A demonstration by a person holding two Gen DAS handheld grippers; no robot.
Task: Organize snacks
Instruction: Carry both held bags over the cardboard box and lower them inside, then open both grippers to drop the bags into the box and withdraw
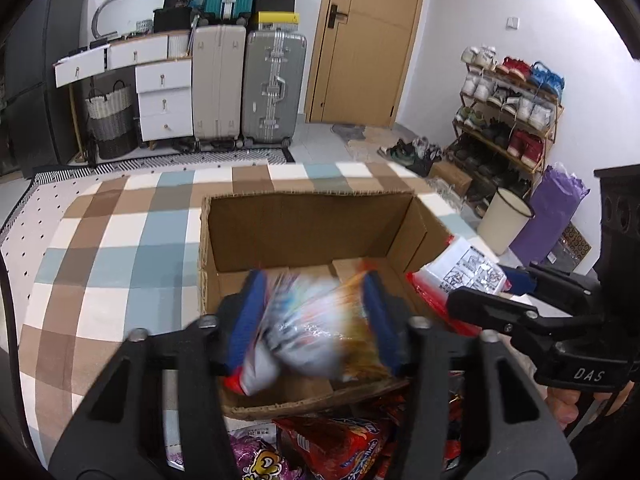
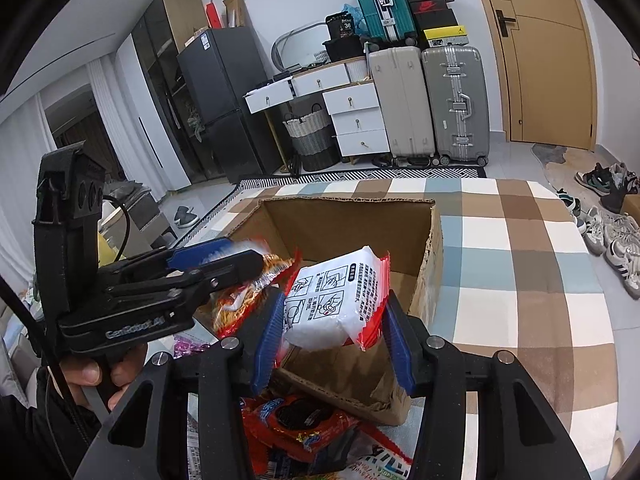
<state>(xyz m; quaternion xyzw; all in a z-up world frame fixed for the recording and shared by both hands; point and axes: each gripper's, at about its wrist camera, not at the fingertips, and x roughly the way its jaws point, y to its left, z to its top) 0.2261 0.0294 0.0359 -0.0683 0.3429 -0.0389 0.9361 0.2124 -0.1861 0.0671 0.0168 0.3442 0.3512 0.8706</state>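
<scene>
The left gripper (image 1: pixel 316 320) clamped a blurred packet (image 1: pixel 316 336) over the box (image 1: pixel 308 228); the right gripper (image 2: pixel 332 332) pinched a white pack (image 2: pixel 332 304) above its near corner. Both crowded one opening, so they could collide or drop a pack outside onto the pile (image 2: pixel 304 428).

Two tongs are in view, the left tongs (image 1: pixel 320 320) and the right tongs (image 2: pixel 334 320), and each clamps one snack packet: a blurred packet (image 1: pixel 316 332) in the left, a white-backed packet (image 2: pixel 334 304) in the right. One cardboard box (image 1: pixel 308 220) sits open on the checked surface (image 1: pixel 120 240). At least three more packets lie in the loose pile (image 2: pixel 304 428) in front of the box. Three suitcases (image 2: pixel 456 104) stand by the wall.
</scene>
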